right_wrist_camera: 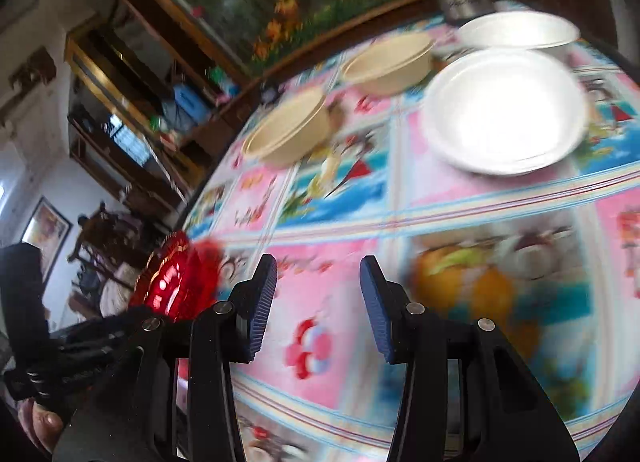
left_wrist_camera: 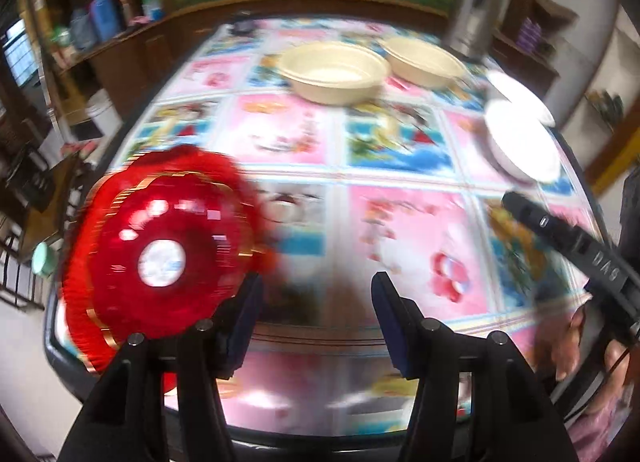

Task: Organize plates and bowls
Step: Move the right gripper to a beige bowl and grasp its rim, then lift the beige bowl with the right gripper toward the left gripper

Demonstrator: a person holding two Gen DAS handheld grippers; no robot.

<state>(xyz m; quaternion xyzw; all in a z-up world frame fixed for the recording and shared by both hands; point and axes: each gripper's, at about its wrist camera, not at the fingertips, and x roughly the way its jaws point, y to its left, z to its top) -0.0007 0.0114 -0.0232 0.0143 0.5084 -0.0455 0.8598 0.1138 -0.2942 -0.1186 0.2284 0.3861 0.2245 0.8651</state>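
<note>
Hovering over the patterned table, both grippers hold nothing between their spread fingers.

Left gripper (left_wrist_camera: 316,310) has its blue-padded fingers (left_wrist_camera: 386,302) apart above the colourful cartoon-print tablecloth (left_wrist_camera: 288,133), with a red scalloped plastic plate with gold trim (left_wrist_camera: 160,258) just beside its left finger near the table edge. Right gripper (right_wrist_camera: 318,302) also stands with its fingers apart over bare cloth. Farther out, two beige round bowls (left_wrist_camera: 334,71) sit side by side; two white foam plates (right_wrist_camera: 506,111) lie near them, close to a steel flask (left_wrist_camera: 474,5).
</note>
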